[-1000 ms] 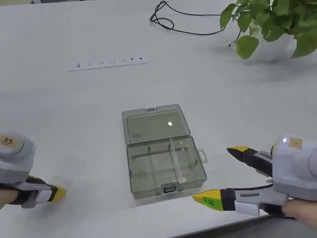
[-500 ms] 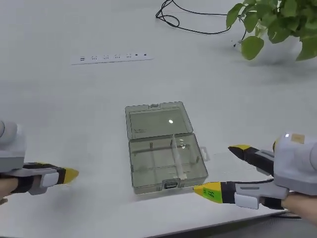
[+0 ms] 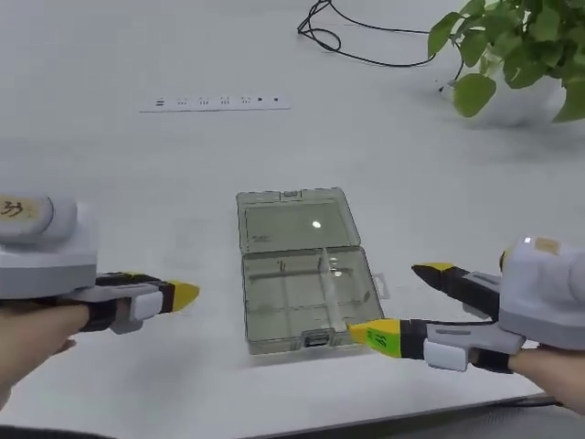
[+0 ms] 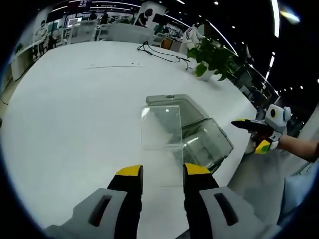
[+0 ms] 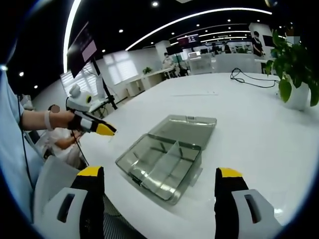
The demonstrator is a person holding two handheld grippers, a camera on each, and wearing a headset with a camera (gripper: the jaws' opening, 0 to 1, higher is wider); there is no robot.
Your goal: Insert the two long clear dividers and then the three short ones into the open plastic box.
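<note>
Left tool [image 3: 179, 294] has come in from far left, now nearer open box [image 3: 274, 306] on white surface [image 3: 137, 201]. It pinches clear divider [image 4: 160, 132]. Right tool [image 3: 402, 302] spread wide, just beside box, holds nothing. Fitted divider [image 3: 327, 291] already stands inside. Clear divider likely goes in next.

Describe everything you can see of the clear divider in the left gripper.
The clear divider is a thin, transparent rectangular sheet, plastic by its look, with faint glare. Its near end sits between the yellow-tipped jaws of the left gripper, which grips it above the white table; the open box shows through it.
</note>
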